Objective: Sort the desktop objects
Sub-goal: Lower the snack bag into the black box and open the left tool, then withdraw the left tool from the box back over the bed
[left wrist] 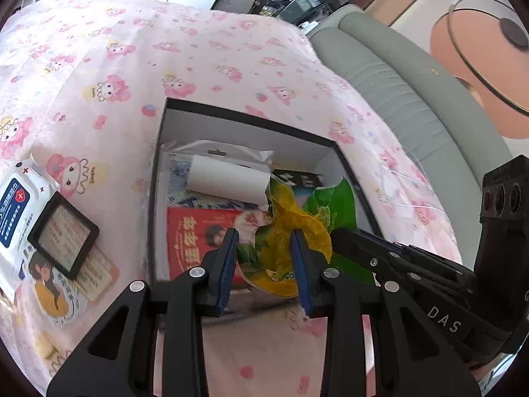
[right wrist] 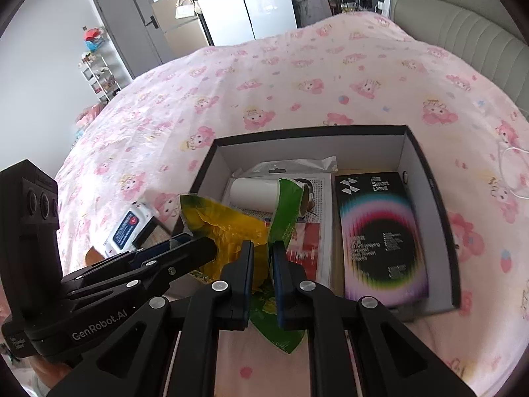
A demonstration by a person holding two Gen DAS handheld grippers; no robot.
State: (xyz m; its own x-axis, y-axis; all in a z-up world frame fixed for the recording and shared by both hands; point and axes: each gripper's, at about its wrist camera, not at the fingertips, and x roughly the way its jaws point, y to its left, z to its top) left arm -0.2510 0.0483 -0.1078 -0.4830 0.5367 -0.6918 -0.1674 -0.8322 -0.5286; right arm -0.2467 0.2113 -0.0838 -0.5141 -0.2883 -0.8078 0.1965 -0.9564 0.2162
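Over an open box (right wrist: 426, 165) on the pink bed (right wrist: 264, 76), the right tool (right wrist: 263, 264) pinches a yellow-green snack bag (right wrist: 231, 231). Beside it, the left tool (left wrist: 264, 258) gapes open around the bag.

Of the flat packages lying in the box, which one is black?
The black package printed "Smart Devil", with a rainbow ring, lying along the box right wall. The red package and the white roll lie to its left.

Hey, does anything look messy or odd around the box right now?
Yes. A crumpled yellow-green snack bag sticks up over the box rim instead of lying flat inside. The right gripper pinches it; the left gripper straddles it.
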